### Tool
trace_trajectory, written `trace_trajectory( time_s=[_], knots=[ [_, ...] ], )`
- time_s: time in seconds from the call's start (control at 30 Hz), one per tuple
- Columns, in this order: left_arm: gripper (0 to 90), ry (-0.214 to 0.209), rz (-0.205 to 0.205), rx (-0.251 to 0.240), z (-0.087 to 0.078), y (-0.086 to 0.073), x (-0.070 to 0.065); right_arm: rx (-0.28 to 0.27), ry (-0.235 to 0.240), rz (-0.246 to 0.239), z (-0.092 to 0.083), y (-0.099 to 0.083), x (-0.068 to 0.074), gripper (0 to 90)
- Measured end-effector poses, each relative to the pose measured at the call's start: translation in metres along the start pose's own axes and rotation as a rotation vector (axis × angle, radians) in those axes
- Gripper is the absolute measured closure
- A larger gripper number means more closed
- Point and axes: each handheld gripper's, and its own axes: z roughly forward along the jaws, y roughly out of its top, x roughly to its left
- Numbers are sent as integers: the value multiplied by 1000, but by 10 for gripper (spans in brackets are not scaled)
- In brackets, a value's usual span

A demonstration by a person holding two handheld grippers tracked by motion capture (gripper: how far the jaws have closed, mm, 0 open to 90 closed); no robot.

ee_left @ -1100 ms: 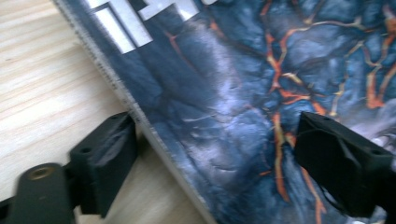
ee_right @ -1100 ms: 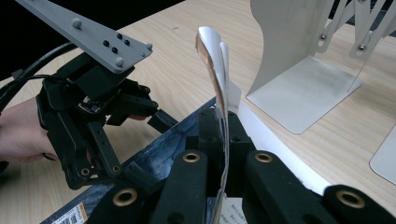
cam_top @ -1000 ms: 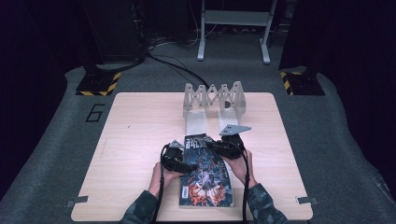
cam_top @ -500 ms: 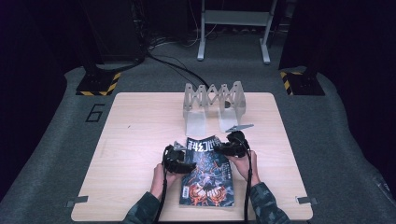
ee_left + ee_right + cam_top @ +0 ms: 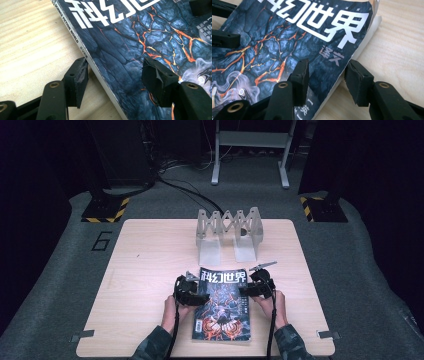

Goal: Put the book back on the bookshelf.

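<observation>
From above, we see a magazine (image 5: pixel 222 305) lying flat on the near middle of the wooden table (image 5: pixel 145 270), an expanding rack (image 5: pixel 229 227) at its 12 o'clock. Both forearms enter from 6 o'clock; the left gripper (image 5: pixel 192 292) sits at the cover's 9 o'clock edge, the right gripper (image 5: pixel 252 287) at its 3 o'clock edge, wrists level and turned inward.

In the left gripper view, the half-open jaws, which have just been closing, straddle the spine: one pad on bare wood, the other over the cover, neither pressing.

In the right gripper view, the jaws, which have just been opening, stand part-open astride the magazine's page edge, clear of it.
</observation>
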Motion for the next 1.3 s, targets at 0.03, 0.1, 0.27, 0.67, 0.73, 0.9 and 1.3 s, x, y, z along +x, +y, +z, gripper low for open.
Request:
trace_trajectory(
  time_s=[0.03,0.1,0.27,0.67,0.73,0.9,1.3],
  knots=[
    [387,-1,0,0,0,0,0,-2,-4,5,1,-1,0,537],
    [386,-5,2,8,0,1,0,4,-8,-2,3,-3,0,532],
    [382,-39,-6,25,-1,3,4,4,-6,-21,3,-3,-1,538],
    [329,-105,-8,28,3,9,12,-9,-4,-49,4,-4,-3,564],
    [326,-113,-20,26,5,11,13,-14,-4,-55,5,-4,-3,564],
    [327,-136,-46,22,8,15,18,-20,3,-70,6,-3,-3,565],
    [353,-133,-40,16,12,20,18,-57,8,-70,8,-6,-2,565]
  ],
)
